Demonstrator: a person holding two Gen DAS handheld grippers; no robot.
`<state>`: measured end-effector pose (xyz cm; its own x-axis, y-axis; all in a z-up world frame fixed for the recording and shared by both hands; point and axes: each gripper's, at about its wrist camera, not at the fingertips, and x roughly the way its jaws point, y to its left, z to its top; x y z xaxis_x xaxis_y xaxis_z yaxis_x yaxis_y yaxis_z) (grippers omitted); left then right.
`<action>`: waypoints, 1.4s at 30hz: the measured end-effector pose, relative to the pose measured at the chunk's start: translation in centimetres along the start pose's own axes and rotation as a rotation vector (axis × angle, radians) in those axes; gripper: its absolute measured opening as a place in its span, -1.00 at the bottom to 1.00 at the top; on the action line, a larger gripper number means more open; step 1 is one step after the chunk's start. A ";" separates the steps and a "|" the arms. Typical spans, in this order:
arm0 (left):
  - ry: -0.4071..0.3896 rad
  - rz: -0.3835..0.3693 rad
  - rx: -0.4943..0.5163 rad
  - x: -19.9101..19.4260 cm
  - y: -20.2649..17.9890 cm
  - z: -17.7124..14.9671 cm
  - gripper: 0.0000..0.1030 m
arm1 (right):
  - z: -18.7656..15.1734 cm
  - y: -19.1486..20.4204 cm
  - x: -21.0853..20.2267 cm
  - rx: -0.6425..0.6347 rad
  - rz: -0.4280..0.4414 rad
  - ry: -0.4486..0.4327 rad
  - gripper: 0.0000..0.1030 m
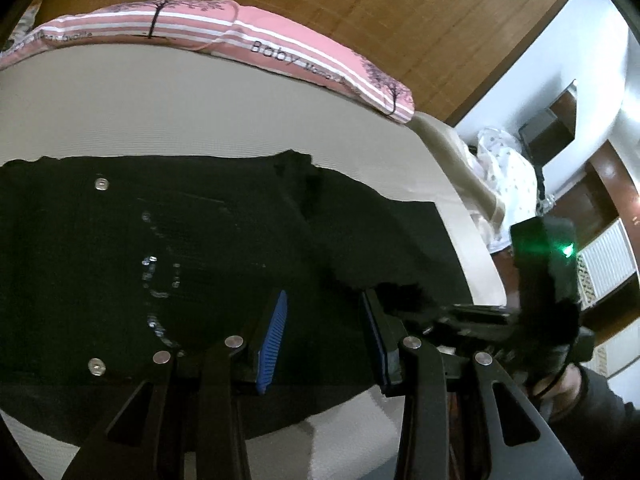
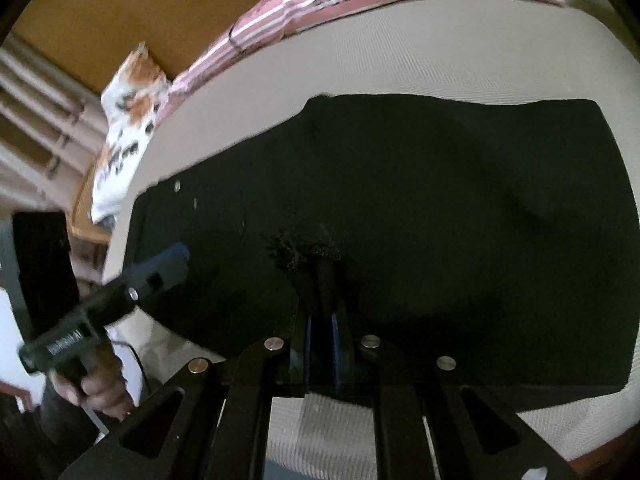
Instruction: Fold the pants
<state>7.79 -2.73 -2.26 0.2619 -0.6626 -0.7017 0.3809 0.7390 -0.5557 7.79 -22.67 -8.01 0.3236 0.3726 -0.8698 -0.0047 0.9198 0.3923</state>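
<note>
The black pants [image 1: 192, 248] lie flat on a pale mattress [image 1: 160, 100], spread wide ahead of both sets of jaws, with their near edge running under the fingers of each tool. In the left wrist view, silver rivets [image 1: 100, 184] and a curved line of small shiny studs [image 1: 150, 272] mark the fabric ahead and to the left of the jaws, and a raised fold runs up the cloth just beyond the fingertips. The left gripper [image 1: 326, 332] sits over the garment with its jaws spread, the blue ribbed pads [image 1: 274, 340] well apart and black cloth visible in the gap between them; whether the pads touch the fabric cannot be told. To the right of those jaws, a fuzzy bunch of the pants' edge is caught by the right gripper [image 1: 404, 300], which enters from that side. In the right wrist view, the right gripper [image 2: 320, 280] has its jaws pressed close together, pinching a crumpled tuft of the pants [image 2: 440, 220] at the fingertips, with the rest of the garment stretching ahead and to either side. Left of these jaws the left gripper [image 2: 160, 268] reaches in over the cloth. Beyond the pants, past the bare mattress, lies a pink striped pillow [image 1: 280, 52] against a wooden headboard [image 1: 400, 12].
</note>
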 end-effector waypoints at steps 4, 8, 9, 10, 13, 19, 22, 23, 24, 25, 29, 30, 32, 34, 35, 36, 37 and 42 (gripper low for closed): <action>0.034 -0.024 -0.008 0.5 -0.5 -0.3 -0.24 | -0.1 0.0 0.0 0.017 0.021 0.006 -0.52; 0.063 -0.093 -0.039 0.8 -1.0 -0.3 -0.24 | -0.6 -0.5 -3.4 0.044 0.083 -0.090 -0.04; 0.074 -0.109 -0.049 1.0 -1.2 -0.3 -0.23 | -0.9 -0.7 -4.5 0.055 0.083 -0.126 0.01; 0.092 -0.126 -0.060 1.5 -1.4 -0.3 -0.23 | -1.1 -1.1 -5.3 0.072 0.087 -0.158 0.01; 0.162 -0.152 -0.105 3.0 -1.5 -0.4 -0.23 | -1.9 -3.2 -7.4 0.152 0.084 -0.225 0.01; 0.263 -0.170 -0.233 5.7 -0.8 -0.8 -0.23 | -3.7 -7.1 -8.7 0.260 0.083 -0.255 0.01; 0.286 -0.134 -0.234 6.6 -0.9 -1.1 -0.23 | -4.2 -8.3 -8.3 0.295 0.093 -0.250 0.01; 0.286 -0.120 -0.231 6.9 -0.9 -1.1 -0.24 | -4.2 -8.6 -8.2 0.304 0.090 -0.251 0.01; 0.289 -0.110 -0.228 7.1 -0.9 -1.2 -0.24 | -4.5 -9.0 -8.4 0.306 0.087 -0.251 0.01; 0.283 -0.110 -0.216 7.1 -1.2 -1.3 -0.24 | -4.5 -9.3 -8.3 0.308 0.077 -0.252 0.01; 0.278 -0.085 -0.157 7.2 -2.5 -1.6 -0.58 | -4.6 -10.4 -7.9 0.336 0.012 -0.252 0.01; 0.279 -0.072 -0.139 7.1 -2.9 -1.7 -0.67 | -4.7 -11.2 -7.9 0.364 0.007 -0.252 0.01; 0.273 -0.055 -0.112 6.8 -3.6 -1.9 -0.72 | -4.9 -12.1 -8.1 0.396 -0.005 -0.255 0.01; 0.262 -0.030 -0.083 6.4 -4.2 -2.0 -0.72 | -5.3 -12.9 -8.3 0.417 -0.050 -0.258 -0.02; 0.264 -0.022 -0.081 6.4 -4.1 -2.1 -0.72 | -5.4 -13.1 -8.2 0.413 -0.075 -0.255 -0.05; 0.271 -0.012 -0.083 6.6 -3.9 -2.2 -0.72 | -5.6 -13.2 -8.1 0.403 -0.105 -0.252 -0.12; 0.290 -0.003 -0.098 7.1 -3.6 -2.2 -0.72 | -5.8 -13.2 -7.7 0.389 -0.128 -0.244 -0.22; 0.309 0.044 -0.052 7.7 -4.2 -1.9 -0.61 | -5.4 -12.0 -6.9 0.301 -0.223 -0.205 -0.24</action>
<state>6.50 -10.71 -6.15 -0.0077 -0.5674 -0.8234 0.3276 0.7766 -0.5381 0.52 -35.61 -8.33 0.4671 0.1080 -0.8776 0.3537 0.8868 0.2974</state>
